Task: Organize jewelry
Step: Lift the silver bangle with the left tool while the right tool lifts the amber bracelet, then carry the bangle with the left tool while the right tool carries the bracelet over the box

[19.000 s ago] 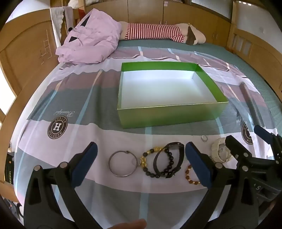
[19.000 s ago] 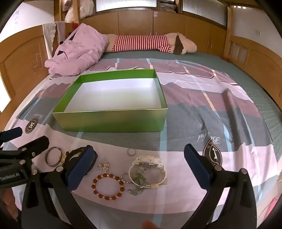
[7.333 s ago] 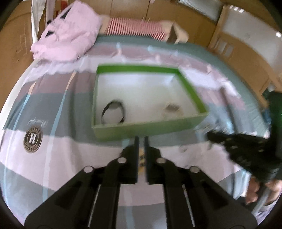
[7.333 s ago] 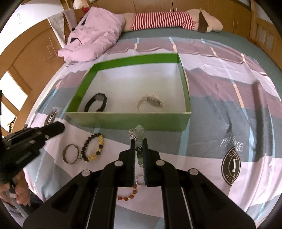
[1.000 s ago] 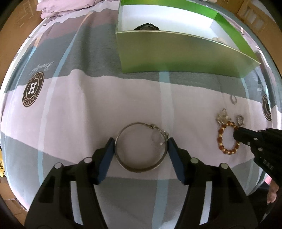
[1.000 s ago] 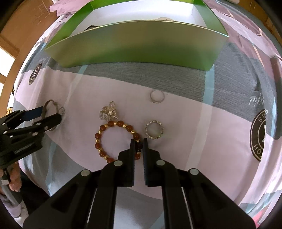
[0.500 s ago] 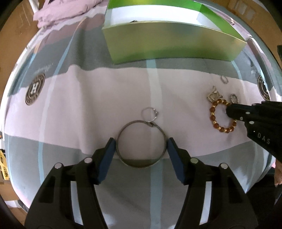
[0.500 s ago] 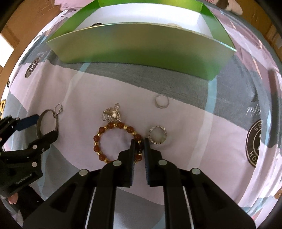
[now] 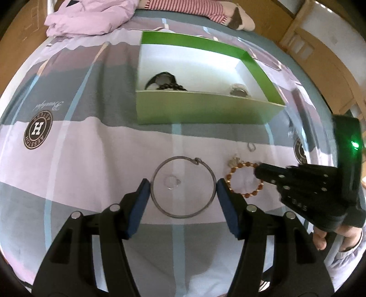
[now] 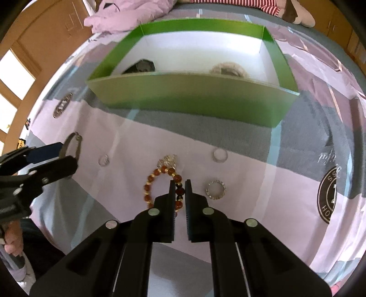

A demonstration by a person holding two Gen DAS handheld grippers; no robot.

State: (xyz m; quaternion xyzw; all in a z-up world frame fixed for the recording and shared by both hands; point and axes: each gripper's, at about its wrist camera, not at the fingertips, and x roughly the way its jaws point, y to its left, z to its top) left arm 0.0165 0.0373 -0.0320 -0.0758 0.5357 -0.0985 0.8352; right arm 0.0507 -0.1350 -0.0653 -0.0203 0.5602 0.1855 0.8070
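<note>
A silver bangle (image 9: 183, 216) spans the blue pads of my left gripper (image 9: 183, 185), which is shut on it just above the bedspread. My right gripper (image 10: 180, 184) is shut on one side of a red-brown and gold bead bracelet (image 10: 148, 185), whose other side hangs to the left. The left wrist view shows the right gripper (image 9: 258, 171) at the bead bracelet (image 9: 231, 177), close to the right of the bangle. The green box (image 9: 205, 109) stands ahead, holding a black bracelet (image 9: 163, 80) and a white watch (image 9: 238, 89).
Loose on the bedspread are a small clear ring (image 10: 104, 160), a silver charm (image 10: 168, 159), a plain ring (image 10: 220, 155) and a crystal ring (image 10: 215, 189). A pink quilt (image 9: 91, 18) and striped pillow lie beyond the box. A person's hand (image 9: 324, 235) holds the right gripper.
Both grippers have risen and tipped up, so the box's inside shows again. The bangle has shifted over the small clear ring. The bead bracelet stays clamped.
</note>
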